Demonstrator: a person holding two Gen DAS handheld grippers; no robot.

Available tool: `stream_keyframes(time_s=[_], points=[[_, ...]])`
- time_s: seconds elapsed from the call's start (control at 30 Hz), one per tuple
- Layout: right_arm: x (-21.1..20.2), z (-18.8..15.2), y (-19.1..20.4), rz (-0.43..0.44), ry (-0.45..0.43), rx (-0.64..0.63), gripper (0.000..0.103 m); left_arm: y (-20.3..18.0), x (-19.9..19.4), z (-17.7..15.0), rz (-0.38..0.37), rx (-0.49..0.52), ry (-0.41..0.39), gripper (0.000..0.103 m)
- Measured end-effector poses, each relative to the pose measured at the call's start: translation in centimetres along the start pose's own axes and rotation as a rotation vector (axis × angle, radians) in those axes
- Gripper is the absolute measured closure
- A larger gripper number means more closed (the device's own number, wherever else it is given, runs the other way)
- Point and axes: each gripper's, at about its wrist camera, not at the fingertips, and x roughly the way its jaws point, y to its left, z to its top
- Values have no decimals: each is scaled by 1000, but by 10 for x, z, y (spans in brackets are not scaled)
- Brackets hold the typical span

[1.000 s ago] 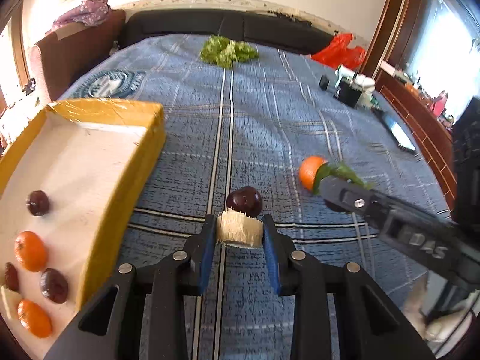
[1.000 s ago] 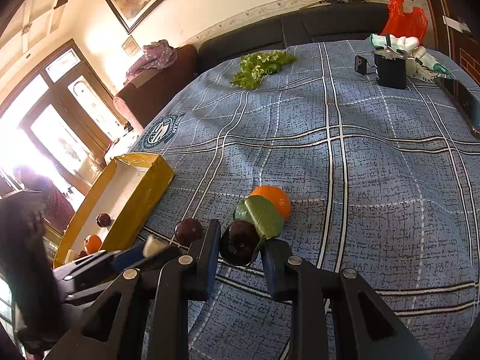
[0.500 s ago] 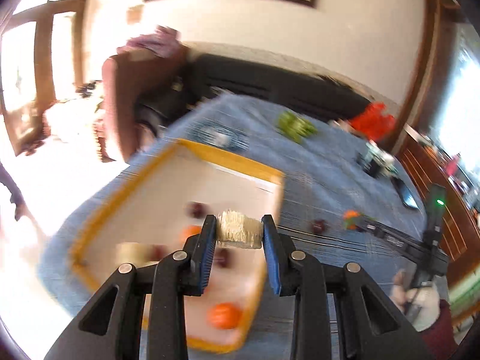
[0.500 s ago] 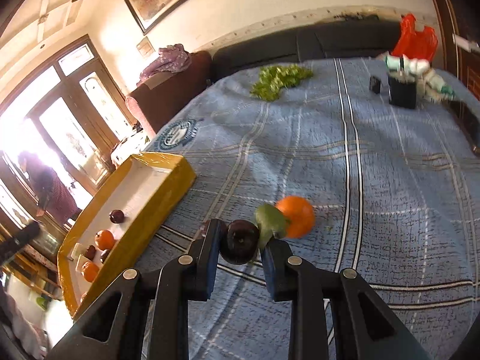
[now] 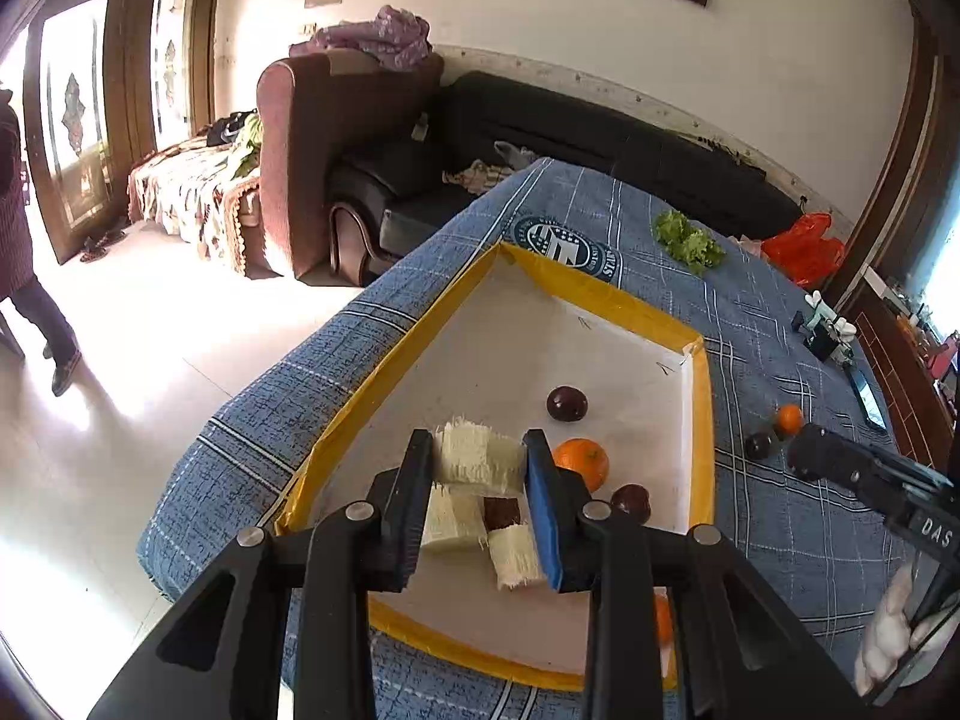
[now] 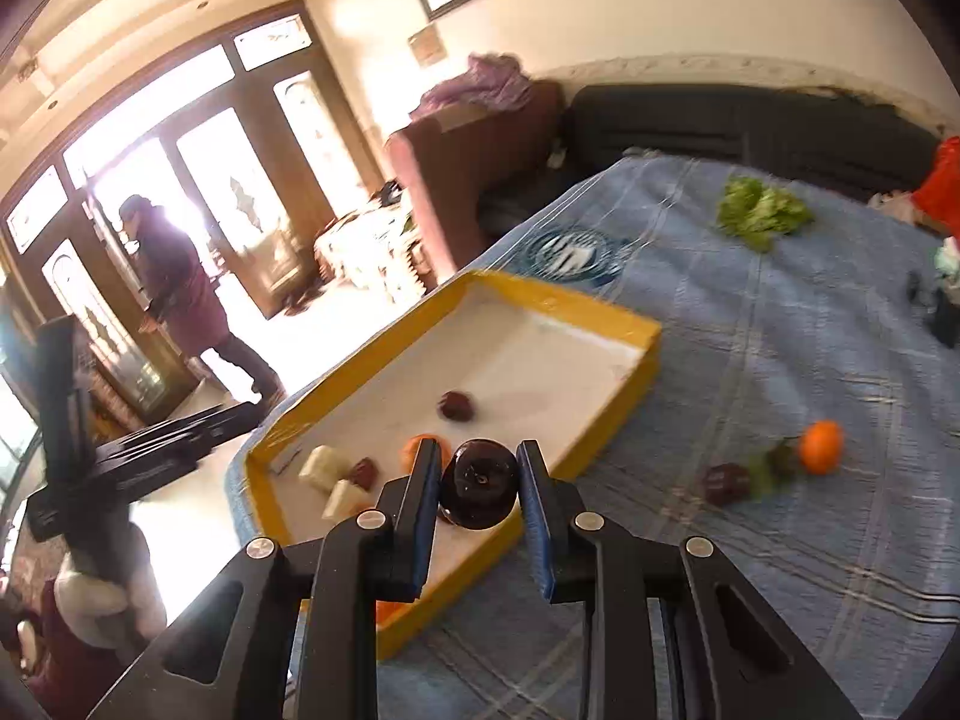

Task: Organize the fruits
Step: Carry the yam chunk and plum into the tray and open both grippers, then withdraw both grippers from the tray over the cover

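My left gripper (image 5: 479, 462) is shut on a pale fibrous sugarcane piece (image 5: 477, 459), held above the near end of the yellow tray (image 5: 696, 420). The tray holds two more cane pieces (image 5: 450, 519), dark plums (image 5: 566, 403) and oranges (image 5: 581, 461). My right gripper (image 6: 478, 483) is shut on a dark plum (image 6: 478, 483), held over the tray's (image 6: 600, 306) near right rim. A plum (image 6: 726, 483) and a leafy orange (image 6: 820, 447) lie on the blue cloth to the right of the tray.
The blue checked cloth (image 5: 780, 540) covers the table. Green lettuce (image 6: 759, 210), a red bag (image 5: 804, 246) and small dark items (image 5: 831, 336) lie at the far side. A sofa stands behind the table and a person (image 6: 180, 294) stands by the door.
Both grippers rose and swung left toward the tray. The left carried the cane piece from the cloth to above the tray. The right lifted the plum away from the leafy orange.
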Motion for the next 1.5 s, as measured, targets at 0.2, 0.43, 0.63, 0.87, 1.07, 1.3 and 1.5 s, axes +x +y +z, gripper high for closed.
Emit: stream_keyframes(time_s=[0.2, 0.43, 0.63, 0.87, 1.07, 1.3, 1.5], points=[[62, 5, 10, 82, 117, 57, 74, 18, 53, 19, -32, -52, 105, 73], [107, 9, 10, 29, 197, 44, 74, 24, 98, 29, -14, -64, 173, 73], [125, 11, 6, -37, 218, 10, 74, 19, 118, 32, -14, -55, 205, 74], [134, 6, 1, -71, 227, 10, 73, 14, 116, 33, -7, -48, 195, 55], [123, 6, 10, -77, 197, -19, 73, 12, 88, 29, -6, -68, 148, 45], [85, 5, 15, -75, 130, -28, 72, -9, 32, 13, 20, -39, 56, 24], [49, -13, 4, -103, 90, -9, 70, -38, -10, -14, -35, -36, -9, 21]])
